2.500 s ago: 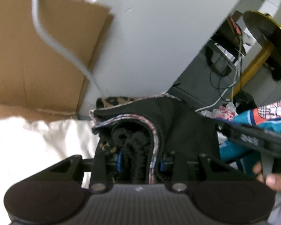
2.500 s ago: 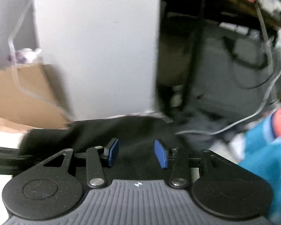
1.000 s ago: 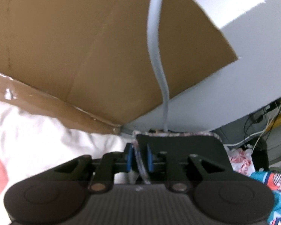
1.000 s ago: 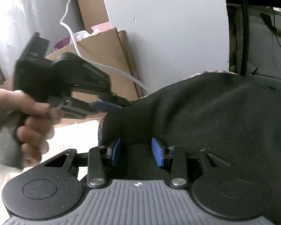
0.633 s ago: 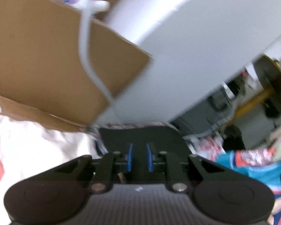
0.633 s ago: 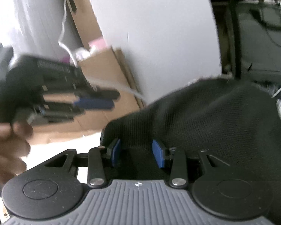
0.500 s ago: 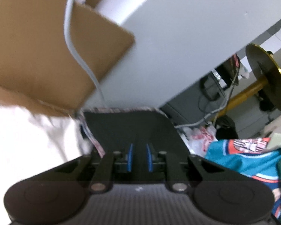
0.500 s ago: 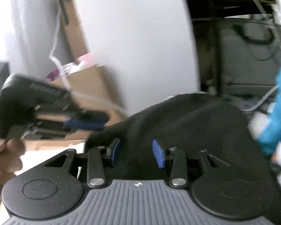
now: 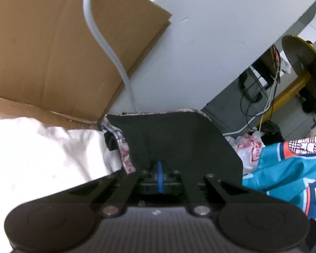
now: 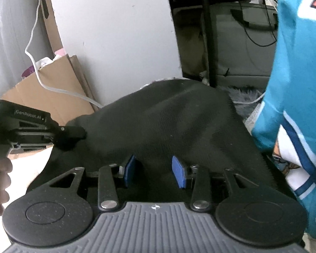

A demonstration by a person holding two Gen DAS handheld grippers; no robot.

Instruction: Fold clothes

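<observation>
White bedding [image 9: 42, 151] lies nearest, under a black garment [image 10: 179, 124] that both tools hold up in front of a brown cardboard box [image 9: 52, 48] and a grey panel [image 9: 210, 38]. Left tool [image 9: 159, 176] has just closed, its blue pads together, seemingly pinching the garment's near edge. Right tool [image 10: 155, 174] stands half open with black cloth between its pads, apparently not pressed; a teal printed garment [image 10: 295, 84] hangs just beside it.
</observation>
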